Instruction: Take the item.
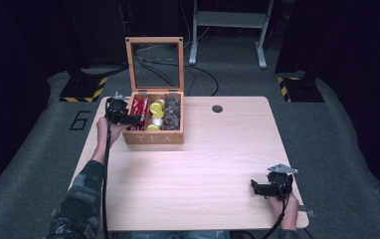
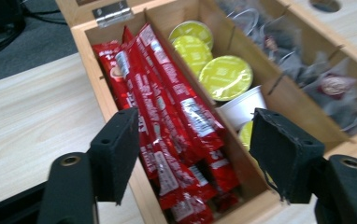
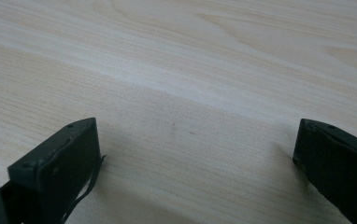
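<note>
Table [image 1: 203,164]: light wood, with a small round hole near the far edge.
Tea box [image 1: 153,138]: wooden, lid standing up, on the far left part of the table. It has three rows inside.
Left row: red stick packets [image 2: 167,121].
Middle row: yellow-lidded pods [image 2: 225,77].
Right row: grey tea bags [image 2: 326,88].
Left gripper [image 2: 193,156]: jaws wide apart over the red packets, holding nothing.
Right gripper [image 1: 267,186]: near the table's front right corner, jaws wide apart, holding nothing.

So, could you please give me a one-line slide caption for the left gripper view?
Open left claw poised over red sachets in a wooden tea box, beside yellow-lidded pods.
</note>
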Motion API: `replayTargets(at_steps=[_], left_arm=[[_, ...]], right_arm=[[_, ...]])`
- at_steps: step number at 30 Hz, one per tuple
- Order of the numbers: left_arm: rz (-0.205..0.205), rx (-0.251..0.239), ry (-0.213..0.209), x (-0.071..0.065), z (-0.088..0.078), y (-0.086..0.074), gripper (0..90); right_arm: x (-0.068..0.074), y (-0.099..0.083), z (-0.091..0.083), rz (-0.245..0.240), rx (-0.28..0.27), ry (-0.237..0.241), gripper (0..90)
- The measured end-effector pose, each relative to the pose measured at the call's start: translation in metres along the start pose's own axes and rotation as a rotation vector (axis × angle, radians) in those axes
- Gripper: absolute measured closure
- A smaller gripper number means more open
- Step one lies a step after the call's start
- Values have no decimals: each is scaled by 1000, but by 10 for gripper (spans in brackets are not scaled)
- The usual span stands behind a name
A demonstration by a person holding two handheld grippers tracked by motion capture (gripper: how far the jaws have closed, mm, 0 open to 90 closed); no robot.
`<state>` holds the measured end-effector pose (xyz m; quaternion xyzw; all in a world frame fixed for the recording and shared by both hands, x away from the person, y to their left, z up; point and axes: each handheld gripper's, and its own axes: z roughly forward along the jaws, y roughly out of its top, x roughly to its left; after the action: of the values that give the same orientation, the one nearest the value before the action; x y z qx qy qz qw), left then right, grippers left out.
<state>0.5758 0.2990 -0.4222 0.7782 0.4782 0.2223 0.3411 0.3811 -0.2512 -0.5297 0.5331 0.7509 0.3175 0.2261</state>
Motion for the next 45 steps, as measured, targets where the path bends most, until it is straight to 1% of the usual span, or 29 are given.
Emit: replayTargets(at_steps=[1, 2, 4, 5, 6, 8, 10, 11, 13, 14, 15, 17, 18, 20, 22, 23, 24, 25, 27, 29, 30, 31, 32, 34, 35, 37, 39, 43, 45], left_arm=[[-5, 13, 4, 2, 3, -1, 379], [-15, 18, 3, 4, 7, -3, 389], [-14, 29, 5, 4, 9, -3, 399], [-28, 35, -6, 5, 13, -5, 423], [-28, 35, -6, 5, 13, -5, 437], [-28, 48, -29, 3, 16, -5, 457], [-27, 52, -29, 3, 16, -6, 469], [-27, 54, -25, 3, 18, -6, 501], [-32, 54, -19, 3, 19, -6, 533], [-33, 60, -19, 4, 20, -7, 533], [-41, 66, -18, 3, 22, -7, 571], [-40, 76, -13, 3, 24, -8, 611], [-42, 80, -9, 2, 25, -8, 611], [-52, 86, 3, 2, 26, -8, 670], [-63, 85, 7, 2, 26, -9, 677], [-62, 94, 9, 2, 26, -9, 704], [-68, 88, 12, 2, 26, -9, 704], [-80, 83, 9, 3, 25, -9, 727], [-81, 83, 16, 3, 24, -9, 745], [-92, 83, 17, 3, 23, -9, 753], [-106, 77, 16, 3, 23, -9, 762], [-110, 77, 18, 3, 22, -9, 781], [-126, 70, 13, 4, 21, -10, 789], [-135, 70, 10, 5, 19, -10, 800], [-144, 62, 6, 5, 16, -10, 804], [-148, 60, 4, 6, 15, -10, 810], [-152, 43, -5, 7, 9, -10, 814], [-162, 19, -7, 6, 4, -9, 819], [-148, 9, -13, 5, -1, -8, 820]], right_arm=[[0, 0, 0, 0, 0, 0, 1], [0, 0, 0, 0, 0, 0, 1], [0, 0, 0, 0, 0, 0, 1], [0, 0, 0, -1, 1, 1, 1], [0, 0, 0, -1, 1, 1, 1], [0, 0, 0, -1, 0, 0, 1], [0, 0, 0, 0, 0, 0, 1], [0, 0, 0, -1, 0, 0, 1], [0, 0, 0, 0, 0, 0, 1], [0, 0, 0, 0, 0, 0, 1], [0, 0, 0, 1, 1, 0, 1], [0, 0, 0, -1, 1, 0, 1], [0, 0, 0, -1, 1, 0, 1], [0, 0, 0, -1, 1, 0, 1], [0, 0, 0, -1, 1, 0, 1], [0, 0, 0, -1, 1, 0, 1], [0, 0, 0, -1, 1, 0, 1], [0, 0, 0, -1, 1, 0, 1], [0, 0, 0, 0, 1, 0, 1], [0, 0, 0, 0, 0, -1, 1], [0, 0, 0, -1, 0, -1, 1], [0, 0, 0, -1, 0, -1, 1], [1, 0, 0, 4, -1, 0, 1], [0, 0, 0, -1, -1, -1, 1], [1, 0, 0, 5, -2, -1, 1], [0, 0, 0, -1, 0, 0, 1], [0, 0, 0, 1, -5, -1, 1], [0, 0, 0, 0, -3, -1, 1], [1, 0, 0, 3, -2, 0, 1]])
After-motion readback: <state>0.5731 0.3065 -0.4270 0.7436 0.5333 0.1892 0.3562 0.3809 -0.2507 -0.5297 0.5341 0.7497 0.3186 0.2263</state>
